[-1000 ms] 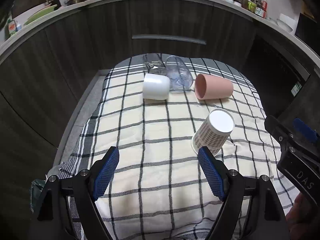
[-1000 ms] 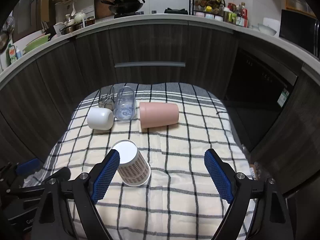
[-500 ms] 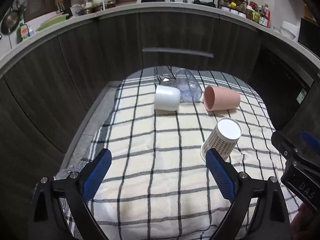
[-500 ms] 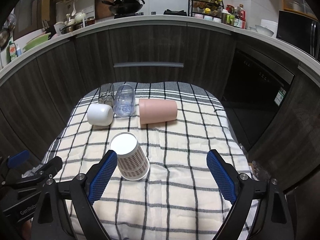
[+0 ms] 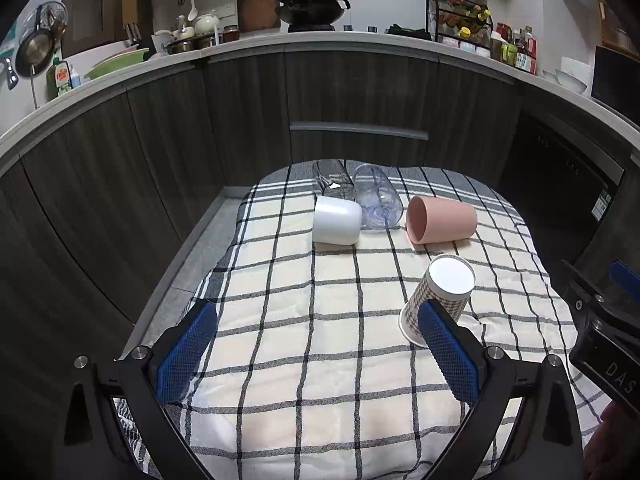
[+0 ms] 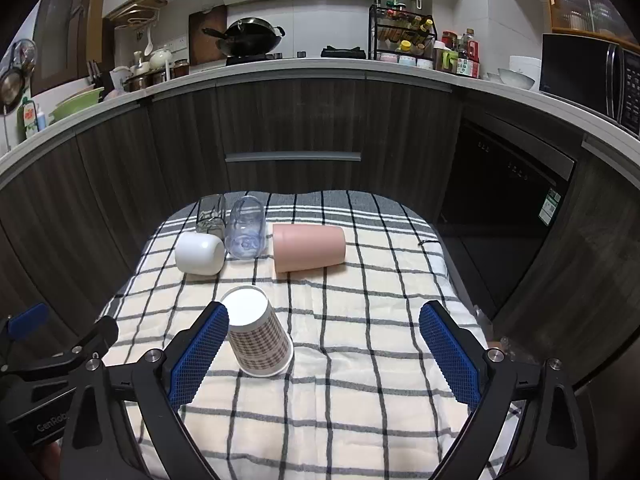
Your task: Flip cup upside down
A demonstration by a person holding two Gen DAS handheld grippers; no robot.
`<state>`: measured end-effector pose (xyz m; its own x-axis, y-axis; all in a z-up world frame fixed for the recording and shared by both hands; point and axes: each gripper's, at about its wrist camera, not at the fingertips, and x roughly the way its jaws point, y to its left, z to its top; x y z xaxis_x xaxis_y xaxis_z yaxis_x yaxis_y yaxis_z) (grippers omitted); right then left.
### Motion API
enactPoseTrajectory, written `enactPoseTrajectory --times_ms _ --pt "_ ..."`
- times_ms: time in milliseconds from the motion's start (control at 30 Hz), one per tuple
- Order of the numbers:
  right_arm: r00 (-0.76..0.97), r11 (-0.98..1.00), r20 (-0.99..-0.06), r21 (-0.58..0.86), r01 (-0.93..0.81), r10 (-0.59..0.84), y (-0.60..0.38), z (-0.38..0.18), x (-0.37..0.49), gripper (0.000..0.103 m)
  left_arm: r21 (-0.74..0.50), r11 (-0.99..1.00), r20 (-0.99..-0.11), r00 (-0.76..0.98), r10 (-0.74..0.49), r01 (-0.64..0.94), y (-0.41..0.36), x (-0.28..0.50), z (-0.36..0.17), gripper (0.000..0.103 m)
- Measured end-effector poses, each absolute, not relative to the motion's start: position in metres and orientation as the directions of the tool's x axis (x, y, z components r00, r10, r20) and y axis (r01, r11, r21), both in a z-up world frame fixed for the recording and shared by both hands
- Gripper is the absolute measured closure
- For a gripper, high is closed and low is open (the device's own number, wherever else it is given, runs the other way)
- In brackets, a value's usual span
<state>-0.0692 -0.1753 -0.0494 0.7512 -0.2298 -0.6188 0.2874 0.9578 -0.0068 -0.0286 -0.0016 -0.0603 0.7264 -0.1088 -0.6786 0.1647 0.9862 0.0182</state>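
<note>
Now both my claws, left gripper and right gripper, gape wide, holding nothing; the brown-checked paper cup stands upside down on the near checked cloth.

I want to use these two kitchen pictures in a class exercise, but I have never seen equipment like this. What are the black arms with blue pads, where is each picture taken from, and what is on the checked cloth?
There is no robot: a person holds a two-finger clamp in each hand. Each picture comes from a camera on one clamp, looking forward along its fingers.

The left gripper and right gripper are both open and hold nothing.

On the checked cloth are five cups. The checked paper cup stands upside down, nearest the cameras. Behind it the pink cup, the white cup and a clear plastic cup lie on their sides. A clear glass stands at the back.
</note>
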Motion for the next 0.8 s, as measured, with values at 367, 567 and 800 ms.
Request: enactPoseTrajectory --times_ms 367,567,800 --pt "0.769 0.955 -0.593 0.001 0.297 -0.239 -0.1777 -0.0482 -0.0753 0.005 0.038 0.985 -0.664 0.741 -0.102 0.170 -0.0048 -0.0333 -0.0602 0.000" --pt "0.770 0.955 -0.592 0.003 0.295 -0.236 -0.1788 -0.0485 -0.0764 0.005 0.036 0.985 -0.664 0.740 -0.104 0.171 -0.0044 -0.0331 -0.0599 0.000" --pt "0.774 0.957 -0.588 0.003 0.292 -0.234 -0.1781 -0.0459 -0.0777 0.005 0.036 0.986 -0.666 0.739 -0.100 0.165 -0.0030 -0.0335 -0.0590 0.000"
